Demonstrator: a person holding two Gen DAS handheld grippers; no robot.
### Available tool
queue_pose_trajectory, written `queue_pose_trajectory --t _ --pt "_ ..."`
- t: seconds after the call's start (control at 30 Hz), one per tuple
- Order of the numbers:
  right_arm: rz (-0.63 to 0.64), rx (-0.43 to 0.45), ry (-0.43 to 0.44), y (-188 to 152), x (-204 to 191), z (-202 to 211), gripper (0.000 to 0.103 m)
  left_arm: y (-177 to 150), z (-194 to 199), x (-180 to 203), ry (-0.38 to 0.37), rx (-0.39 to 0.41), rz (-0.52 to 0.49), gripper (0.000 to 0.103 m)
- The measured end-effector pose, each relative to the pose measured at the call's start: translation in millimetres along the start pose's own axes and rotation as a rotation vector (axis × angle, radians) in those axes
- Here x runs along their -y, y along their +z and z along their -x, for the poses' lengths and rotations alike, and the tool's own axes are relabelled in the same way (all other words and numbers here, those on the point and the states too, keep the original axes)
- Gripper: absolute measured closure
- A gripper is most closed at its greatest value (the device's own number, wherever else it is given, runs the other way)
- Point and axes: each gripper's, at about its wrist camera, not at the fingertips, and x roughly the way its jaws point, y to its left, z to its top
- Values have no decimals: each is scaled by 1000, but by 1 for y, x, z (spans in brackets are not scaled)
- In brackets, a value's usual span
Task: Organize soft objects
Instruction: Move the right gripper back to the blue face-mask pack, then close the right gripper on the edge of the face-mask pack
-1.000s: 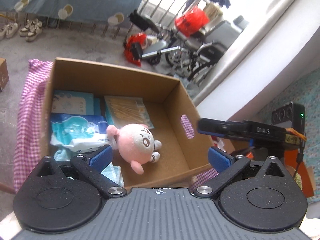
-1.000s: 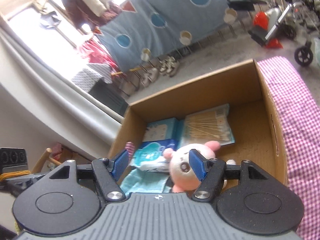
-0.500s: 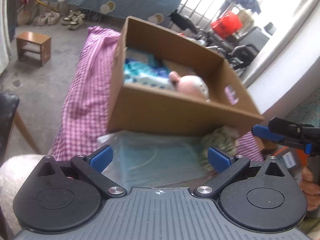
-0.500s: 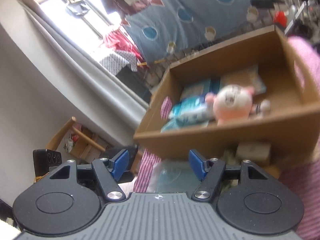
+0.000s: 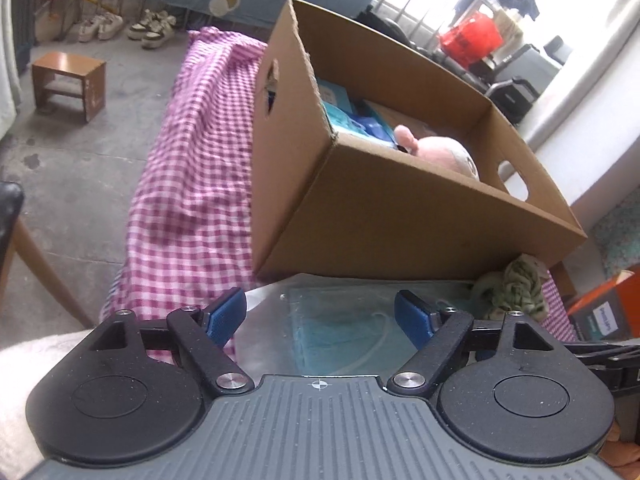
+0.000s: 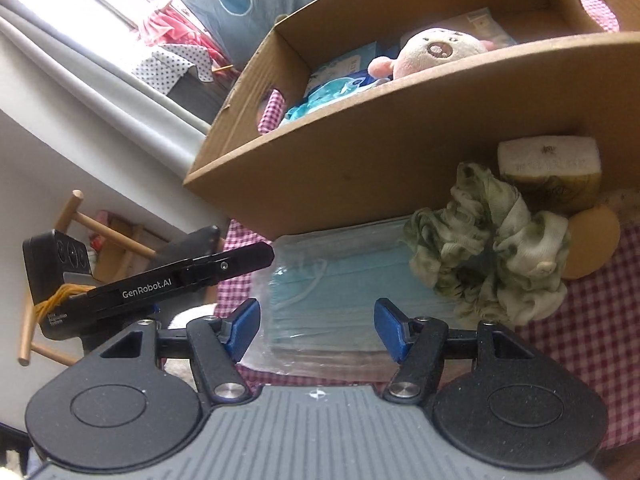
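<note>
A pink-and-white gingham cloth (image 5: 188, 184), soft and creased, covers the table and hangs over its edge. On it stands an open box of brown corrugated cardboard (image 5: 400, 220), matte, with raw cut edges and oval hand holes in its end walls. Inside the box lie flat printed packets in blue and teal, and a plush toy (image 6: 436, 50), round-headed, pink and cream, with a short fuzzy nap; only the top of its head shows over the near wall.

In front of the box, flat on the cloth, lies a pack of face masks (image 6: 340, 292): a stack of pale blue pleated masks with white ear loops, sealed in clear glossy film that throws back the light. Beside it, touching the box wall, sits a crumpled scrunchie (image 6: 492, 248) of green-and-white mottled fabric, gathered in loose folds. Behind the scrunchie is a small wrapped pack of tissues (image 6: 552, 168), blocky and cream-coloured, and next to it a smooth tan rounded sponge-like puff (image 6: 592, 240).

The left gripper (image 5: 320, 314) has just been closing its fingers, which stand fairly wide apart over the mask pack with nothing pressed between them. The right gripper (image 6: 316, 328) holds its blue ribbed fingers (image 6: 244, 326) moderately apart, the near end of the mask pack lying between and below them, apparently untouched.
</note>
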Motion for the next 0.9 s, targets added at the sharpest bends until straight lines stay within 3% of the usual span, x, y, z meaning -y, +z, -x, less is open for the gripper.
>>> queue_pose_trajectory --t 0.27,0.5,0.9 --pt "3 54 -152 6 14 3 37 4 -15 5 -29 -19 -38 22" --pt "-10 85 -220 6 26 9 38 4 -20 10 -15 -38 -57 18" --pt "-51 105 -212 7 43 18 38 -20 -5 25 -101 -134 -66 23"
